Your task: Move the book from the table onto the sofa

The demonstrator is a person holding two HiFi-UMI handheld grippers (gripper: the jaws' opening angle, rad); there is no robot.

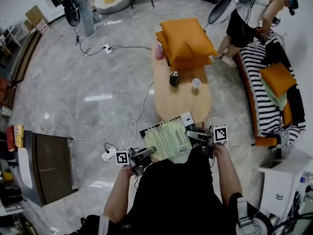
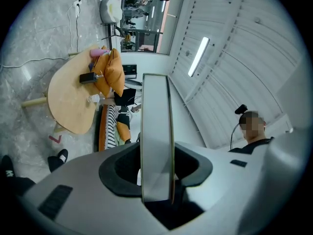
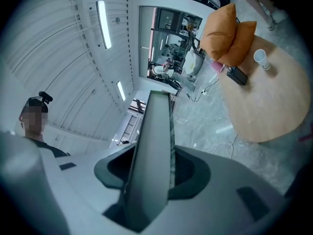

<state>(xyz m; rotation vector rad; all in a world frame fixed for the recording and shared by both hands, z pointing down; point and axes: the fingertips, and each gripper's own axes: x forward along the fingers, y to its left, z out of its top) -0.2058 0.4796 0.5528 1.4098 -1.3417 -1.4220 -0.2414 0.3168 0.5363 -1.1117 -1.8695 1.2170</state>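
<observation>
Both sets of jaws are standing partly closed and pinching the book (image 1: 167, 138): the left gripper (image 1: 145, 154) is clamping its edge at 7 o'clock and the right gripper (image 1: 198, 137) its edge at 3 o'clock. Each gripper view is showing the book edge-on between the pads.

The striped sofa (image 1: 260, 98) is sitting at 3 o'clock in the head view, with another person bending over its far end at 1 o'clock. The table (image 1: 183, 101) is running up the middle, carrying orange cushions (image 1: 185, 42) at its 12 o'clock end and a cup (image 1: 196, 83) near its centre.

The book is hanging at the table's 6 o'clock end, just in front of the person's body, and seems to be lifted clear of the top. So the pick-up is looking done; carrying it round to the sofa and setting it down there is what is remaining.
</observation>
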